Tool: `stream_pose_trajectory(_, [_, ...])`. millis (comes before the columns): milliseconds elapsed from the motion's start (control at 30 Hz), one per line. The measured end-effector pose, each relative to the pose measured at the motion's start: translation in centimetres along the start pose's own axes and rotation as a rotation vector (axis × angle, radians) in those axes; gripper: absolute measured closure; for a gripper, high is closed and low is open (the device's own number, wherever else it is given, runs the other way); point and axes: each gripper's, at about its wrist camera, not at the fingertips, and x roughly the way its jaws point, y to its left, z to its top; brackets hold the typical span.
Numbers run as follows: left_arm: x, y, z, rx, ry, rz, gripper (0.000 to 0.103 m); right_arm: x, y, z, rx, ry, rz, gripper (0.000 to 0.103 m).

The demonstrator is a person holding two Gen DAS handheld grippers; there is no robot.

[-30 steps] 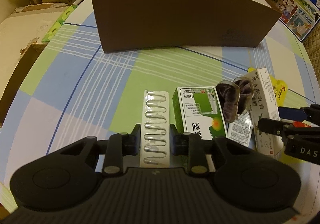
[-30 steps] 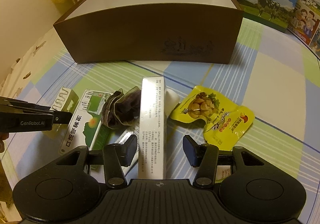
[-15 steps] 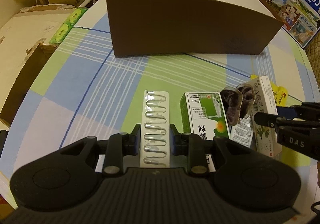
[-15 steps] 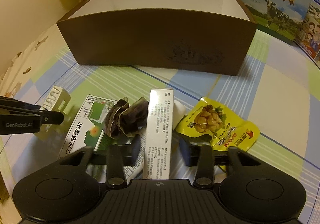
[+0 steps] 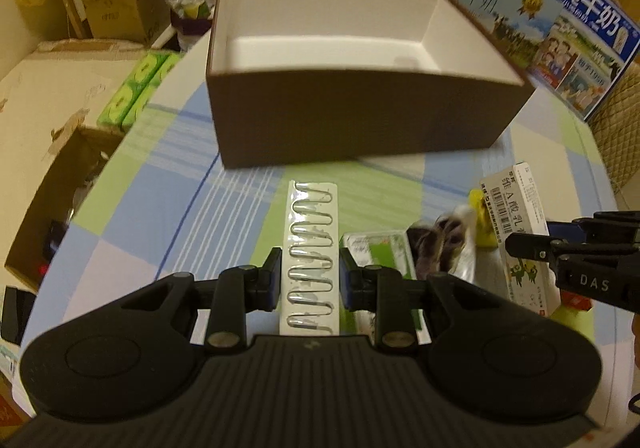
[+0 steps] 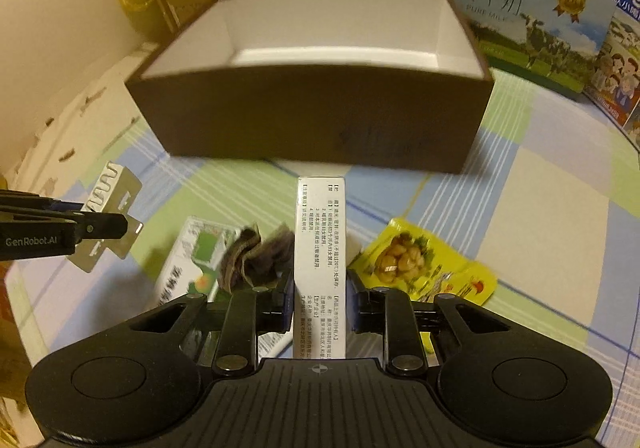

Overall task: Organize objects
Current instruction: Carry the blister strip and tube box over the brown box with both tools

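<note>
Checked tablecloth (image 5: 132,232) carries a brown box (image 5: 360,120) at twelve o'clock; left gripper (image 5: 308,280) clamps a blister strip (image 5: 312,244); right gripper (image 6: 320,296) pinches a white carton (image 6: 320,248).

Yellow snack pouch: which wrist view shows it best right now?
The right wrist view: the yellow snack pouch lies flat on the tablecloth, nearly all of it showing, just right of the white carton in the right gripper. The left wrist view shows only a yellow sliver behind that carton.
</note>
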Motion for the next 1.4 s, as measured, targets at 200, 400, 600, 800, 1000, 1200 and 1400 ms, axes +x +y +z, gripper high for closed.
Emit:
stream_pose_trajectory(200, [-1.6,-0.7,2.8,0.016,-0.063,-0.018,0.080,-2.7,-0.4,3.2,-0.003,-0.085,0.021,0.081])
stream_pose_trajectory(400, [-2.2,-1.0,7.1,0.028,-0.147,-0.004,0.080,-4.6,-0.8,7.4,-0.024,-0.187,0.018,0.081])
stream_pose_trajectory(600, [-2.3,-1.0,11.6,0.025,-0.218,0.016,0.080,-5.3,-1.5,11.8,-0.028,-0.261,0.014,0.081])
stream_pose_trajectory(800, [-1.2,-1.0,15.5,0.030,-0.241,0.041,0.080,-3.9,-2.8,15.9,-0.009,-0.302,0.014,0.081])
stream_pose_trajectory(1000, [1.9,-0.9,17.9,0.023,-0.206,0.058,0.080,-0.3,-4.4,18.8,0.002,-0.274,-0.047,0.081])
stream_pose_trajectory(1200, [5.8,-0.7,18.9,0.011,-0.136,0.065,0.080,4.3,-5.7,19.4,0.008,-0.177,-0.102,0.081])
stream_pose_trajectory(1400, [8.7,-0.5,18.8,0.008,-0.080,0.069,0.080,8.1,-6.7,18.5,0.036,-0.073,-0.128,0.081])
